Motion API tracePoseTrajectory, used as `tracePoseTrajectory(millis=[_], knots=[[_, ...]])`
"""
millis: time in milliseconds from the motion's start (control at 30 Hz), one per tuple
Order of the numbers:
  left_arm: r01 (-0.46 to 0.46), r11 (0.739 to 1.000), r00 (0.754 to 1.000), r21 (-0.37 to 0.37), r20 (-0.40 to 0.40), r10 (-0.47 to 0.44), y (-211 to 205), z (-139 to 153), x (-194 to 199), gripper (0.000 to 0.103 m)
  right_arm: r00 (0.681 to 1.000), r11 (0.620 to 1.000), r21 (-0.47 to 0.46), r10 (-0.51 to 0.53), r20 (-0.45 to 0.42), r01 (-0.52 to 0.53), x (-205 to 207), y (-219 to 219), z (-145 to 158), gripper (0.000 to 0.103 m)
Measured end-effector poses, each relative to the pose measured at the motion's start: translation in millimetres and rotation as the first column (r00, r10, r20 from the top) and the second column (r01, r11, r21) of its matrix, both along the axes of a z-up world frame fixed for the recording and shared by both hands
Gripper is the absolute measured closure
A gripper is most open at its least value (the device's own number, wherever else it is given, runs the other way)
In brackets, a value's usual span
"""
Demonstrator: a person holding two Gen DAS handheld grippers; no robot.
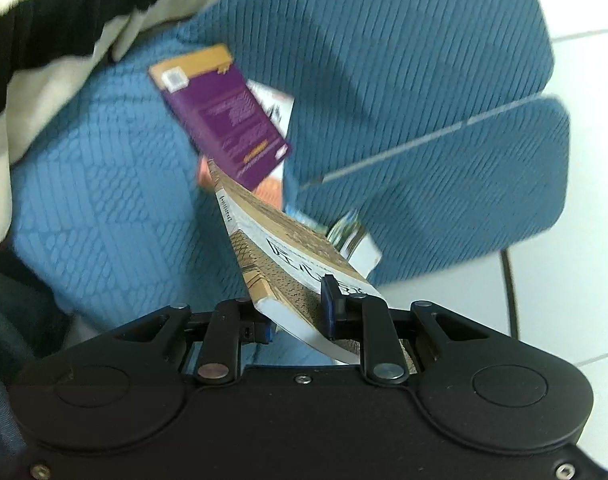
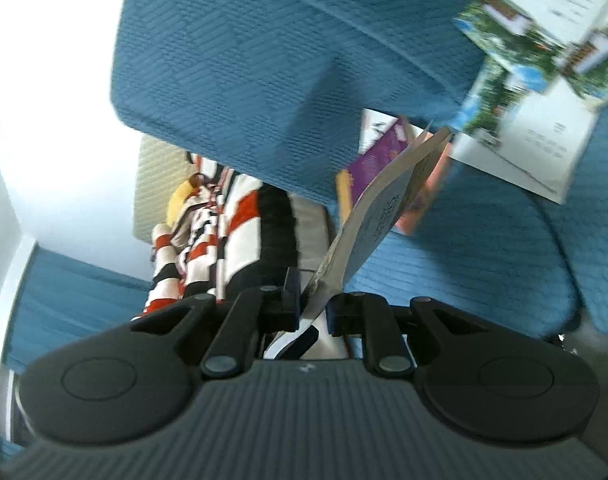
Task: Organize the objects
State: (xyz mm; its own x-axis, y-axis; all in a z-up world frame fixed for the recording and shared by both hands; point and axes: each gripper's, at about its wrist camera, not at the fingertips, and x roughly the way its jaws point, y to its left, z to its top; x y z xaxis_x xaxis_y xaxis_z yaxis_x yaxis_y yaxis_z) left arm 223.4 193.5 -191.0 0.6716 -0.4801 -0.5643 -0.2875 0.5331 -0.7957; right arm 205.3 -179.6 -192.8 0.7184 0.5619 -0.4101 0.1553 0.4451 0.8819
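My left gripper (image 1: 295,320) is shut on the near corner of a tan book (image 1: 287,240) with black lettering, which hangs tilted above the blue sofa seat (image 1: 103,180). Past it lie a purple book (image 1: 227,120), an orange book (image 1: 269,190) and a green-and-white booklet (image 1: 352,240). In the right wrist view my right gripper (image 2: 314,304) is shut on the edge of a thin pale book (image 2: 384,208), seen edge-on. The purple book (image 2: 376,156), the orange book (image 2: 420,208) and green-and-white booklets (image 2: 532,80) lie behind it on the sofa.
Dark blue sofa cushions (image 1: 384,60) fill the back. A black, white and red striped cloth (image 1: 43,8) lies at the upper left, and the striped cloth (image 2: 223,232) also shows beside the seat. White floor tiles (image 1: 584,240) and a black cable (image 1: 510,292) lie at the right.
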Motion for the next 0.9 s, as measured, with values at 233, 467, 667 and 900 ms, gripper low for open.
tracePoseTrajectory(millis=[233,467,667,900], knots=[[0.08,0.992,0.996,0.095,-0.048,-0.075,-8.9,-32.0,-5.3,0.083,0.996,1.0,-0.006,-0.023,-0.081,0.022,-25.3,-4.5,-40.5,0.087],[0.146,0.974,0.986,0.175,-0.109,-0.128,-17.7,-51.3,-19.2,0.083,0.985,0.999,-0.042,-0.003,-0.17,-0.004,-45.6,-3.5,-68.2,0.087],[0.206,0.958,0.967,0.2,-0.191,-0.168,-30.3,-80.7,-24.6,0.082,0.957,0.996,-0.084,-0.027,-0.288,0.003,-61.6,-7.0,-102.1,0.087],[0.255,0.941,0.941,0.222,-0.283,-0.188,-39.5,-104.2,-23.7,0.075,0.931,0.996,-0.086,-0.05,-0.362,0.02,-69.1,-11.7,-138.4,0.087]])
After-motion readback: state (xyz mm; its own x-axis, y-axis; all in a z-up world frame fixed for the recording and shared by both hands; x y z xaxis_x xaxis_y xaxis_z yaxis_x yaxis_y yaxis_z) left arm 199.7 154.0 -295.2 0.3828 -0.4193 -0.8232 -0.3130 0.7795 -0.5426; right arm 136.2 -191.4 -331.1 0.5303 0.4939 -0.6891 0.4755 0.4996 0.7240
